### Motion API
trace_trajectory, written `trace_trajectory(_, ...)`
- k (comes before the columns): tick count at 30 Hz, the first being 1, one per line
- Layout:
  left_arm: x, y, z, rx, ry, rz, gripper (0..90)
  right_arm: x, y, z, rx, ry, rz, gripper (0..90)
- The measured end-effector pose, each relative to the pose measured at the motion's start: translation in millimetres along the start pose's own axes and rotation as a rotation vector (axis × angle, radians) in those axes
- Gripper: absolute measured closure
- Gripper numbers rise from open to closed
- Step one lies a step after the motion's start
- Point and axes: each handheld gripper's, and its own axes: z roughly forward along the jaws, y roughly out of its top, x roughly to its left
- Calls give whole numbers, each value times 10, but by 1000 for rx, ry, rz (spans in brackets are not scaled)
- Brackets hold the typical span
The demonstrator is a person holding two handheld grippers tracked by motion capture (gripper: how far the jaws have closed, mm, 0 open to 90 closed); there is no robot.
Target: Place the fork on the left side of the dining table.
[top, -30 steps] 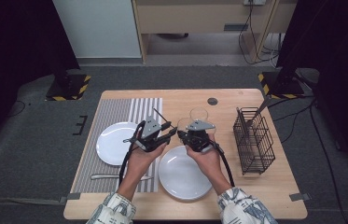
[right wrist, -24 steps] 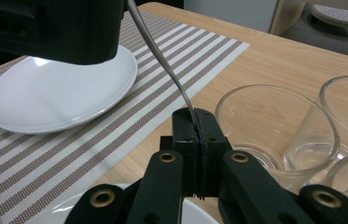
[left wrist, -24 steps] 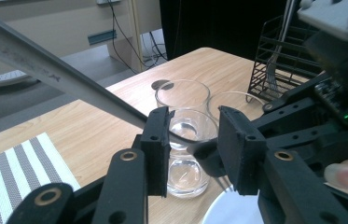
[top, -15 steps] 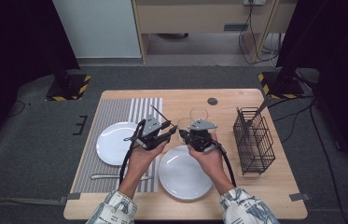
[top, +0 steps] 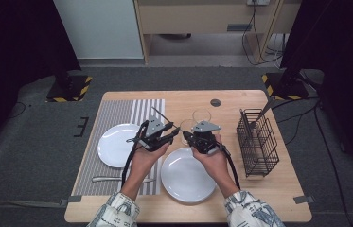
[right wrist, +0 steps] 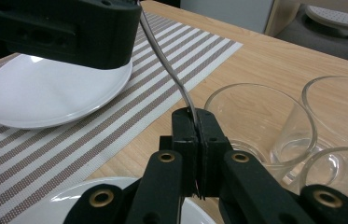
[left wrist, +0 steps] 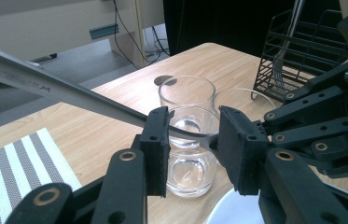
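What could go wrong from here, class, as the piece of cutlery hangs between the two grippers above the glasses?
1. The right gripper pinches only the thin end of the cutlery, so it might twist or slip free.
2. The left gripper has open jaws around it, so a slip would probably not be caught.
3. The glasses stand directly below; a dropped piece could strike them.

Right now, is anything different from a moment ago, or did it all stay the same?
Nothing visibly changed. Both hands kept still over the table. The right tongs stay pinched shut on one end of the metal utensil, and the left tongs still sit around it with their pads apart. The two white plates, the glasses and the black wire rack are where they were.
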Motion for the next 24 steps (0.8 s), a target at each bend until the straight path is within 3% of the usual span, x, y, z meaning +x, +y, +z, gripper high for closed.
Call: trace_trajectory(24,9,-9,28,6,14,-2,595,-3,-10,-10,18,-25,-29,880)
